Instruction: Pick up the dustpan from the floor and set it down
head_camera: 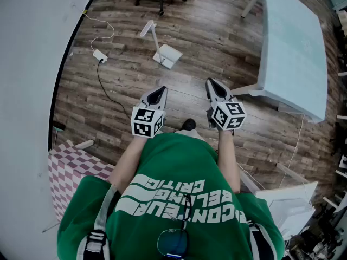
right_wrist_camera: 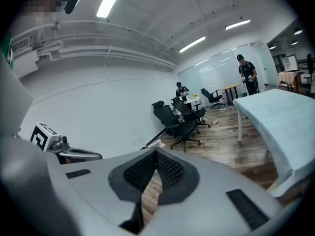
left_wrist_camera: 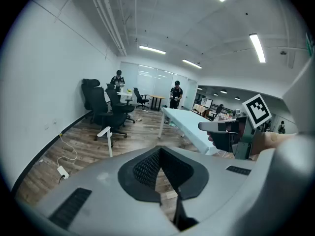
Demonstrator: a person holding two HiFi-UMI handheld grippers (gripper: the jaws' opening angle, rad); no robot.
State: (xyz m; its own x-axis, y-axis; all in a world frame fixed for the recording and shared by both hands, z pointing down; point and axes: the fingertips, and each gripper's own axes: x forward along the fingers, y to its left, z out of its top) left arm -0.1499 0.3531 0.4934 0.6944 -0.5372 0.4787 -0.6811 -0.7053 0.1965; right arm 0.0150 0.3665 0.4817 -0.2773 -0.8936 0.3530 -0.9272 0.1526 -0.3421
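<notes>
Approach step: white long-handled plastic dustpan (head_camera: pixel 167 54) lying on wood floor (head_camera: pixel 217 31), upper centre of frame, well ahead of grey left gripper (head_camera: pixel 161 90) and right gripper (head_camera: pixel 210 82), both pinched closed, empty; next likely calls for stepping in, opening jaws.

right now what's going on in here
A person in a green shirt stands on the wood floor holding a tool in each hand. The left tool and right tool are both shut and empty, pointed ahead and slightly down. The white dustpan sits on the floor in front of them, untouched, with a pale table to its right.
</notes>
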